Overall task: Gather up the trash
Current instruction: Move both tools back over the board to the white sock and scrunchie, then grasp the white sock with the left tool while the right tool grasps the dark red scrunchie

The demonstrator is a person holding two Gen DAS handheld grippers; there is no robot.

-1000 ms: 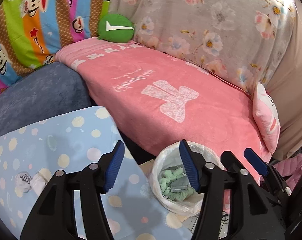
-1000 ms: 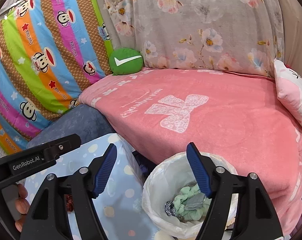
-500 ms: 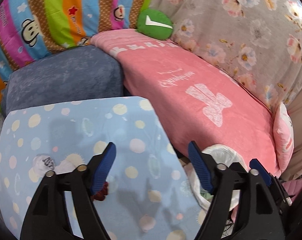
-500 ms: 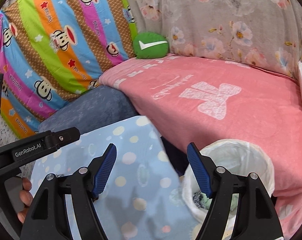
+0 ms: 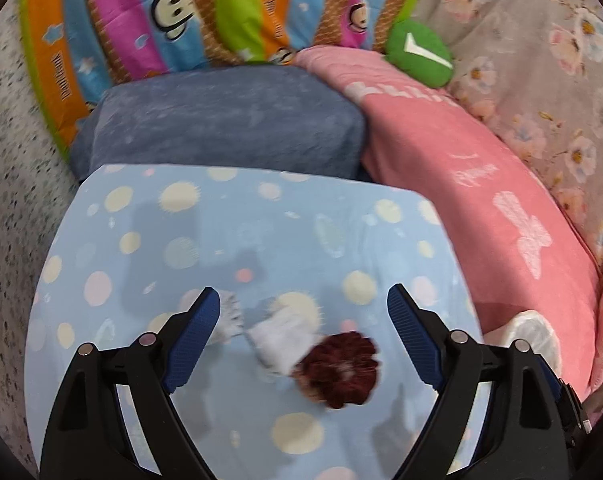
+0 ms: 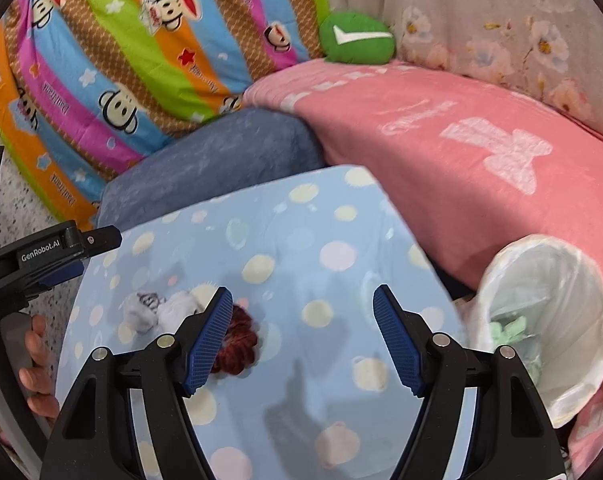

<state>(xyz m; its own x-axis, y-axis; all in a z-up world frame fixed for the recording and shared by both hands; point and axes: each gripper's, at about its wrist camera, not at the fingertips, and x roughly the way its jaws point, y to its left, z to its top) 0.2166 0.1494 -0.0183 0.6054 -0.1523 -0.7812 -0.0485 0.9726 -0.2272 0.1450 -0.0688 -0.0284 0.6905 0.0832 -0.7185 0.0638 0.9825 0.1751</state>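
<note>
Trash lies mid-counter [image 5: 261, 220], a maroon scrunchie [image 5: 339, 370] touching a white wad [image 5: 281, 338]; my left claw [image 5: 303, 332], wide open and empty, should drop straight, straddling one piece only.

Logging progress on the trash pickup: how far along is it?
Partly done: the lined bin already holds green scraps. Nothing in hand; the left gripper and right gripper are open. Left: white crumpled paper and a dark red scrunchie-like piece on the dotted cloth.
</note>
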